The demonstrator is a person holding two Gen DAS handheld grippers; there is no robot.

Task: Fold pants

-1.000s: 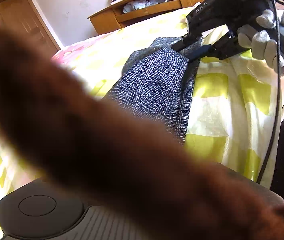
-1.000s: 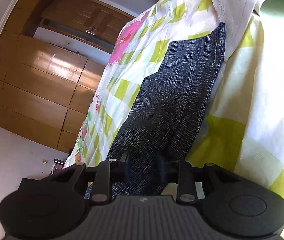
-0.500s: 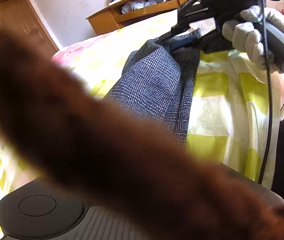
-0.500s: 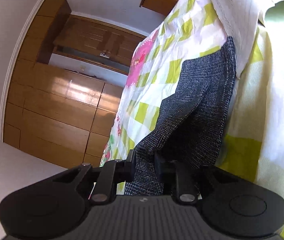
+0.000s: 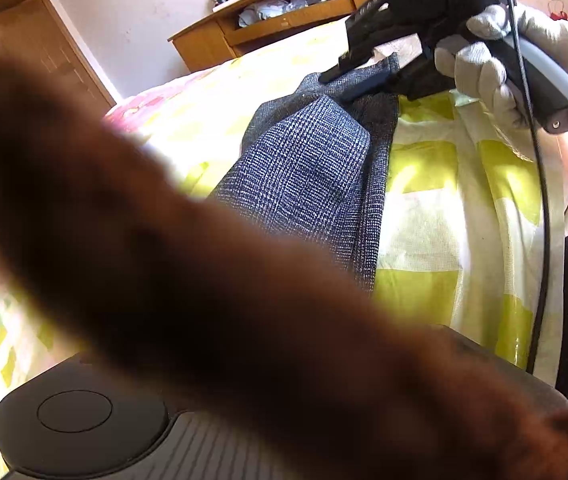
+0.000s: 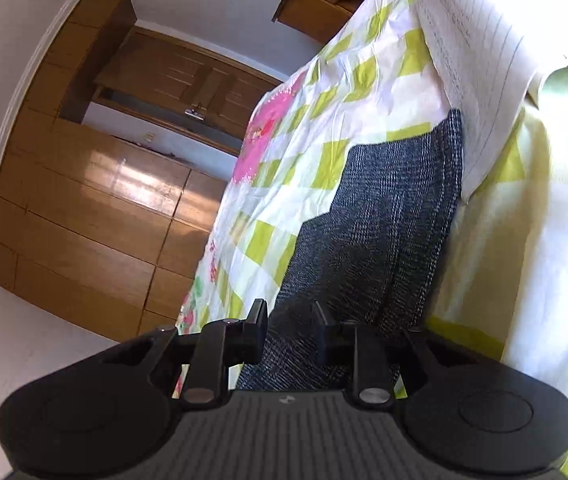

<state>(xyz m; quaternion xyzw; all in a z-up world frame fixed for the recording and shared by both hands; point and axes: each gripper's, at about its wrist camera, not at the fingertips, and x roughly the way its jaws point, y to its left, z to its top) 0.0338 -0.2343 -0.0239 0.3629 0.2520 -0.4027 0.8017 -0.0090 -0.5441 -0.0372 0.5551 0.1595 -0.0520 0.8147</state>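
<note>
R gripper (image 6: 290,332) opening, pants (image 6: 384,232) edge btwn jaws; L gripper hidden, state can't tell.

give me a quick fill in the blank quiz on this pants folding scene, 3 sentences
1. The grey checked pants lie on a bed cover patterned with white and ______ squares.
2. The hand holding the right tool wears a ______ glove.
3. In the right wrist view, the cloth between the tool's fingers belongs to the ______.

Missing words: yellow-green; white; pants
</note>
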